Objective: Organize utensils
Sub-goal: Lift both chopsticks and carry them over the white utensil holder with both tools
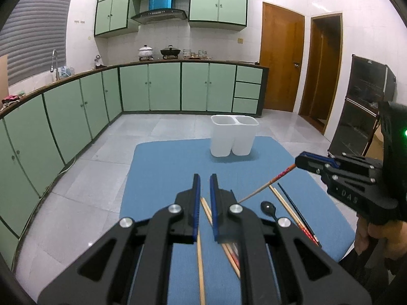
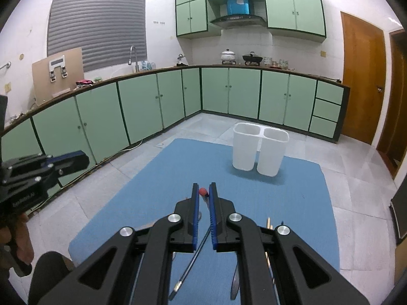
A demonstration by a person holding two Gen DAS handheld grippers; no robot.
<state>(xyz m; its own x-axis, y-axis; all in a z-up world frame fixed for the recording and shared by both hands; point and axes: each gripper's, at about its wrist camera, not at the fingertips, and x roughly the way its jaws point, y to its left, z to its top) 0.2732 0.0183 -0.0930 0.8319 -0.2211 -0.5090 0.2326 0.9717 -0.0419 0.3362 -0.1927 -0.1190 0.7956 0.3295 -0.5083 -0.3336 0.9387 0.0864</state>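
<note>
left wrist view: the left gripper (image 1: 204,178) has its jaws clenched on a pale wooden chopstick (image 1: 201,259) that runs back between the blue pads toward the camera. below lies the blue cloth-covered tabletop (image 1: 173,167), its left edge and rounded far corners in sight, grey tiled floor beyond on the left and far sides. the white plastic two-compartment utensil holder (image 1: 232,137) stands upright near the far edge, with a bare stretch of blue between it and the gripper. more wooden chopsticks (image 1: 287,208) and a black spoon (image 1: 268,207) lie to the right near the front edge. the right gripper (image 1: 301,161) reaches in from the right, grasping a red-patterned chopstick (image 1: 269,183) that slants down toward the cloth.

right wrist view: the right gripper (image 2: 204,190) has its jaws clenched on that thin stick (image 2: 193,256), whose red tip shows between the pads; the rest angles back under the camera. the holder (image 2: 259,150) stands ahead and slightly right, both compartments open-topped, with clear cloth before it. the left gripper (image 2: 81,161) sits off the tabletop's left edge, over floor.
</note>
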